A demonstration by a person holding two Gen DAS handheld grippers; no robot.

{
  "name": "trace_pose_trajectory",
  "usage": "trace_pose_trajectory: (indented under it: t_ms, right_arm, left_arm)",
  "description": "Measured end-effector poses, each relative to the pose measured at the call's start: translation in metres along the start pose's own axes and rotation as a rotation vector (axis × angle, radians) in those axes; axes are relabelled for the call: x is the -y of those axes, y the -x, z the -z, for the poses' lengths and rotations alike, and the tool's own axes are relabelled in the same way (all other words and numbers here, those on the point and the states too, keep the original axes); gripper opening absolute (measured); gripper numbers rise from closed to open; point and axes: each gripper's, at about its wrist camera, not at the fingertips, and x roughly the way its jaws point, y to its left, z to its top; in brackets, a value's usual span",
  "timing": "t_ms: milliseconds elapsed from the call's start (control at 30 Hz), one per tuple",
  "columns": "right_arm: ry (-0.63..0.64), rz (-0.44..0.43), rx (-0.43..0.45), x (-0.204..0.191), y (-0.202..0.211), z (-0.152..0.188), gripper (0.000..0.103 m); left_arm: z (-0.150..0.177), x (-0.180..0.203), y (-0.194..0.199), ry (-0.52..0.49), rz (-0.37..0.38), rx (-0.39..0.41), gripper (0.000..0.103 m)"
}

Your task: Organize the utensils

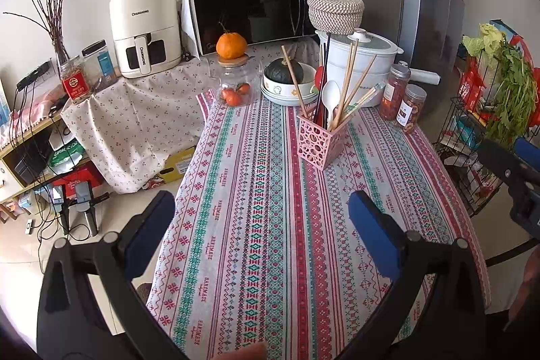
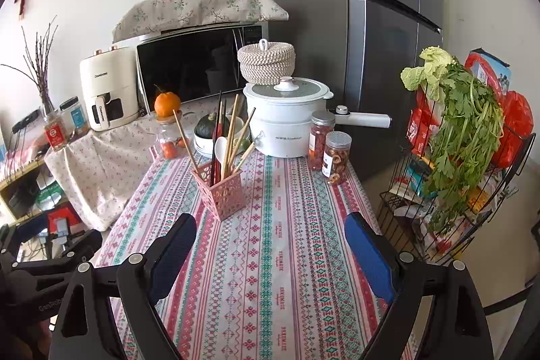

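A pink perforated utensil holder [image 1: 320,142] [image 2: 222,189] stands on the patterned tablecloth [image 1: 256,208] [image 2: 270,242]. It holds several wooden chopsticks [image 1: 349,80] [image 2: 233,130], dark red chopsticks [image 1: 322,83] [image 2: 218,123] and a white spoon [image 1: 330,97] [image 2: 221,147]. My left gripper [image 1: 261,208] is open and empty, well short of the holder. My right gripper [image 2: 270,233] is open and empty, just short of the holder. The right gripper also shows at the right edge of the left wrist view [image 1: 516,171].
Behind the holder stand a white electric pot [image 1: 361,63] [image 2: 287,120], stacked bowls with a green squash [image 1: 287,80] [image 2: 207,127], a glass jar of oranges [image 1: 236,86], and two snack jars [image 1: 401,100] [image 2: 325,150]. A wire rack with greens [image 2: 462,150] is at the right; a fridge [image 2: 371,22] is behind.
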Motion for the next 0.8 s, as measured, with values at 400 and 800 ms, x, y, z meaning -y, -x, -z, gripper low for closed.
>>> trace_pose_trajectory:
  t_ms: [400, 800]
  right_arm:
    - [-0.007, 0.013, -0.023, 0.003, -0.011, 0.002, 0.091]
    - [-0.008, 0.03, -0.032, 0.007, -0.015, 0.004, 0.091]
  left_arm:
    - [0.003, 0.007, -0.002, -0.023, 0.011, -0.013, 0.102]
    - [0.004, 0.011, 0.0, -0.028, 0.032, 0.013, 0.102]
